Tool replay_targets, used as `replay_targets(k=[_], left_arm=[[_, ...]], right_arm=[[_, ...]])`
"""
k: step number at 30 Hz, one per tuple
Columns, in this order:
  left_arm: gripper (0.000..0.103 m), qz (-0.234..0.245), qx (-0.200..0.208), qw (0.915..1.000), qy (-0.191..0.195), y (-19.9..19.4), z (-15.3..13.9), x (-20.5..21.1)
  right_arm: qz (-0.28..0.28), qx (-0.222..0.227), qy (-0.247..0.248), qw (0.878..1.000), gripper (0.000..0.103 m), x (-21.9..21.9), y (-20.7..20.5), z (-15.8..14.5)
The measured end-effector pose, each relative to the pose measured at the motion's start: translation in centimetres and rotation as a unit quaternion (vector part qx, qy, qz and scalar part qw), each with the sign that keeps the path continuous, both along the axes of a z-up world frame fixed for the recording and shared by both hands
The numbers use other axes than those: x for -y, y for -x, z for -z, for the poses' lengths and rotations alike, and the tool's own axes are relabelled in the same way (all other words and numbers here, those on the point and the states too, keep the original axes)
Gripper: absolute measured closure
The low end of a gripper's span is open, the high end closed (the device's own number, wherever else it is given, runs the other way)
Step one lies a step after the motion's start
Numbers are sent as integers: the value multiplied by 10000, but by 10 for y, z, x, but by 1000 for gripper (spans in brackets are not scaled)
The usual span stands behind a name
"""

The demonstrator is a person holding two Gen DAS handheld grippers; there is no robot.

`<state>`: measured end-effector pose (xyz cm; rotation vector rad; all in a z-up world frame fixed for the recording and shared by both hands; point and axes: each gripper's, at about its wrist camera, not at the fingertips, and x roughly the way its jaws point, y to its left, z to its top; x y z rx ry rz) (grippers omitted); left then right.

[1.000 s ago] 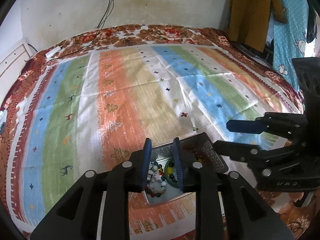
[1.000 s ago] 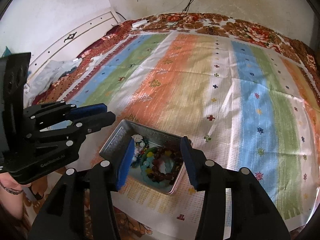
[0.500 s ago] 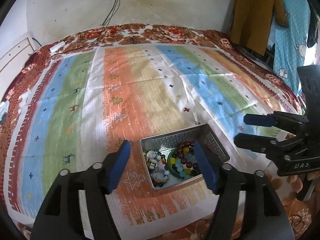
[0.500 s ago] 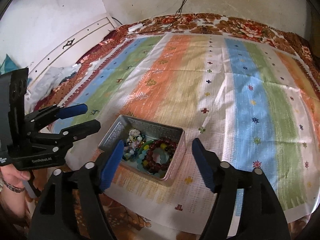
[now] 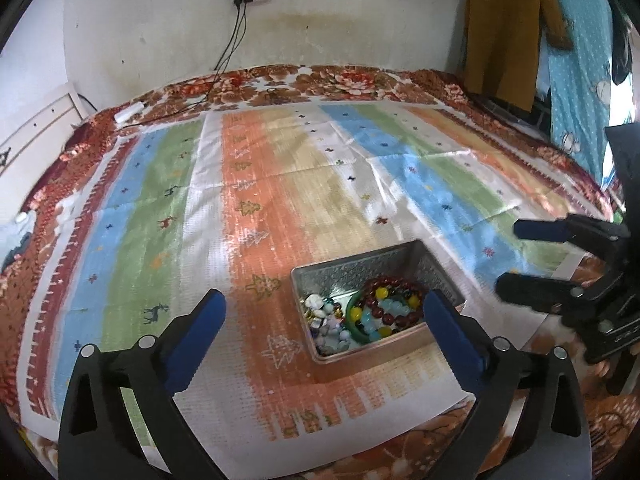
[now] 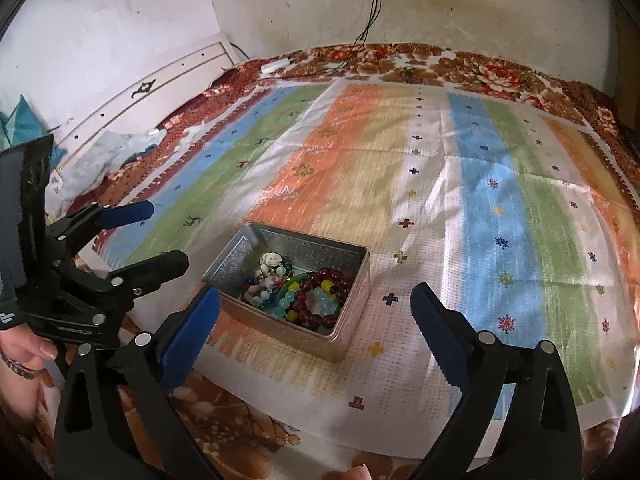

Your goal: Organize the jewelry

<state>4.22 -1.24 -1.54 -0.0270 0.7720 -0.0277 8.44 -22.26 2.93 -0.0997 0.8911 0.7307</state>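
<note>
Both sets of fingers now stand wide apart and empty; one second ago the left pair was nearly together over the tin, so EARLIER motion counts as a release and a pull-back.

Left wrist view: your left gripper (image 5: 324, 316) has opened and drawn back. The metal tin (image 5: 356, 266) lies ahead of the fingers, closer to the right fingertip, which overlaps its near right corner in the view. Inside it sit the dark red bead bracelet (image 5: 394, 294) and the pale mixed beads (image 5: 326, 322). The right gripper (image 5: 516, 256) shows at the right, open.

Right wrist view: your right gripper (image 6: 316, 308) has also widened. The tin (image 6: 288, 326) lies between the fingertips, nearer the left one, on the striped cloth (image 6: 480, 208) over the bed. The left gripper (image 6: 160, 236) hangs open at the left.

Judgement: all visible jewelry is in the tin; the deposit appears done.
</note>
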Motion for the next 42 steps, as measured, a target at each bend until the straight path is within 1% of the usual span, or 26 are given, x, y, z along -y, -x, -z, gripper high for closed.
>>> replay_targets(k=[5,9,12,14,18,23,27,33,42], left_arm=[[6,-154,-134,9998,-46,2,6,1],[6,-39,-152,9998,-96,3,8,6],[6,-39,-174,9998,-93,5,9,8],[6,-95,-103,9998,-149,7,9,9],[6,-30,160,9993,-327,14,4,16],[6,97,289,9993,-224,19,1,22],[6,214,387,9988,-232,22,0,26],[6,92,327,9992,-208,18,3,24],[6,-66,453,9985,-285,22,5,22]], right_arm=[[40,58,-189,9998,5,9,10,0],[51,209,-114,9997,5,10,18,0],[61,218,-80,9997,5,12,21,2],[94,250,-47,9996,5,13,24,4],[113,397,93,9991,5,15,28,7],[132,420,-18,9990,5,16,30,6],[110,431,38,9990,5,14,32,8],[187,354,18,9992,5,16,29,9],[190,347,106,9992,5,13,27,14]])
